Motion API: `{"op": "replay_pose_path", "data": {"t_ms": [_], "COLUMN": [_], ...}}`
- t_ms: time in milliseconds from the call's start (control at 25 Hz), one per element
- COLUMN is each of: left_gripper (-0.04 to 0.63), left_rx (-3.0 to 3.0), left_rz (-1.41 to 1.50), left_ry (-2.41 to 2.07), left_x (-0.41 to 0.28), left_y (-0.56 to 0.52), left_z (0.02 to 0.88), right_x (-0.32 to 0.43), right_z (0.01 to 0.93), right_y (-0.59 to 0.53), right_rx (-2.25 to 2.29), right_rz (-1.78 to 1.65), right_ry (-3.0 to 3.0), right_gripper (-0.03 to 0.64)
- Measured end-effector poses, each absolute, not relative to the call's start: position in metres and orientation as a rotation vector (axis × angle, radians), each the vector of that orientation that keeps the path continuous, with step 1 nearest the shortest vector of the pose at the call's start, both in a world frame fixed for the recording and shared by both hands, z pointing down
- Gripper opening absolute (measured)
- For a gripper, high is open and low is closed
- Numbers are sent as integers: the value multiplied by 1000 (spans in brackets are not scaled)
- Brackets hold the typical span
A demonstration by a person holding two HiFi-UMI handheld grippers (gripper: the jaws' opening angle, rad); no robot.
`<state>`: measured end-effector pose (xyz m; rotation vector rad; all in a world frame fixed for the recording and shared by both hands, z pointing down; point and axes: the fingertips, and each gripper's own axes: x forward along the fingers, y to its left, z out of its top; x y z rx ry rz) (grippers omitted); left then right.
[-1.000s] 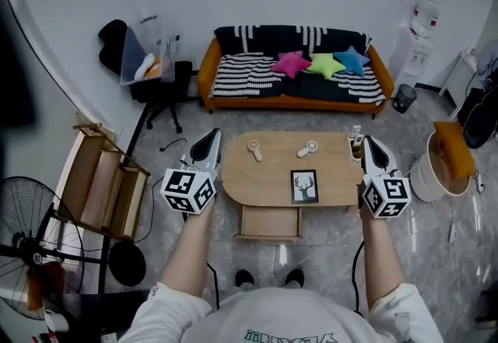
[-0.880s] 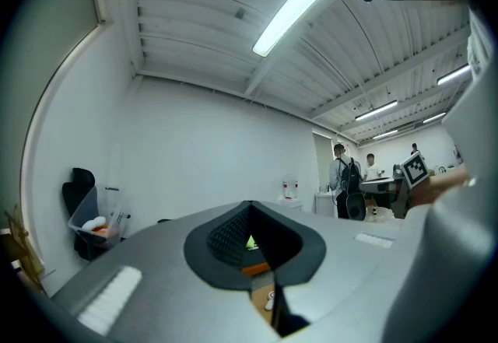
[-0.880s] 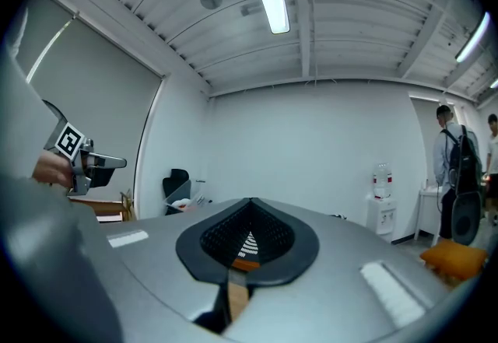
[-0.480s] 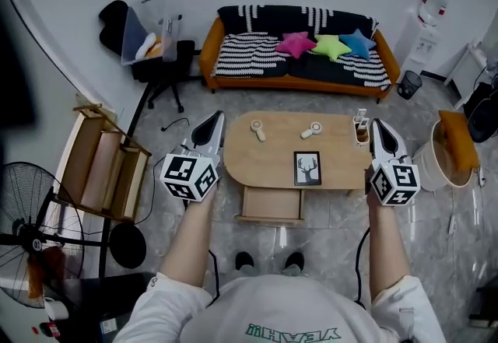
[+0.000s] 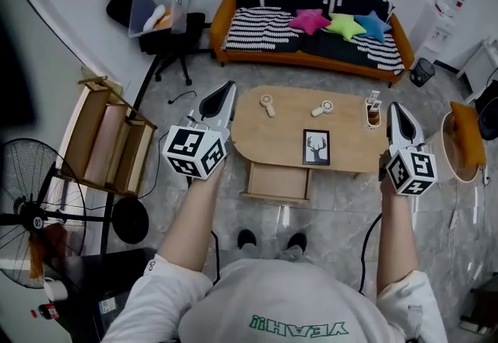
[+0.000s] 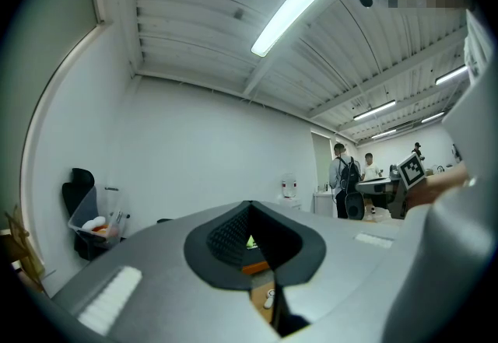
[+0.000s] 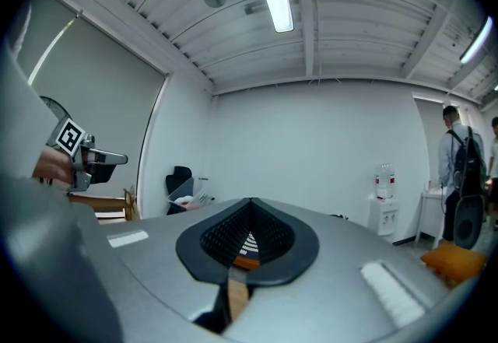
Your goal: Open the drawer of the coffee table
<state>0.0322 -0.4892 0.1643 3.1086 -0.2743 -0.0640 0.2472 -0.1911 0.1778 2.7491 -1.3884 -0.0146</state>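
drawer (image 5: 278, 182): it juts from the near edge of the coffee table (image 5: 342, 139), just below the framed deer picture (image 5: 316, 147) and straight ahead of your shoes (image 5: 247, 239); it looks already part way out.
left gripper (image 5: 226, 91): you hold it level over the floor beside the table's left end, well apart from the drawer; its jaws are pressed together with nothing between them.
right gripper (image 5: 396, 108): it hangs level past the table's right end, near the cup (image 5: 373, 113); its jaws are closed tight and empty too.
risk, left: closed jaws cannot take the drawer front; if you reach in like this, you will likely push the drawer back instead of drawing it out.
risk, middle: no handle shows from above, so a grip on the front edge may slip; a hard pull could run the drawer off its guides toward your shoes.
risk, right: a jolt to the table may tip the cup or slide the two round-headed gadgets (image 5: 268, 105) and the picture.
materials: the table top is smooth pale wood, oval; the drawer is a shallow box of the same wood, square-cornered; the jaw pads are dark and ribbed, in grey plastic shells.
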Motion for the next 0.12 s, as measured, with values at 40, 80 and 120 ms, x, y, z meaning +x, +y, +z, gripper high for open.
{"op": "replay_pose_path", "data": {"t_ms": [40, 80, 120], "left_gripper": [-2, -2, -2], "left_rx": [3110, 3111, 3111], "left_rz": [-63, -63, -63], "left_ry": [-274, -273, -273], "left_x": [32, 32, 32], "left_y": [-490, -490, -491], "left_z": [165, 165, 165], "right_x": [247, 247, 247], "right_z": [179, 179, 179], "right_y": [-192, -193, -194], "right_rx": [2748, 2746, 2744], "right_rz": [-15, -16, -17], "right_ry": [-1390, -1391, -1392], "right_gripper": [3, 3, 3]}}
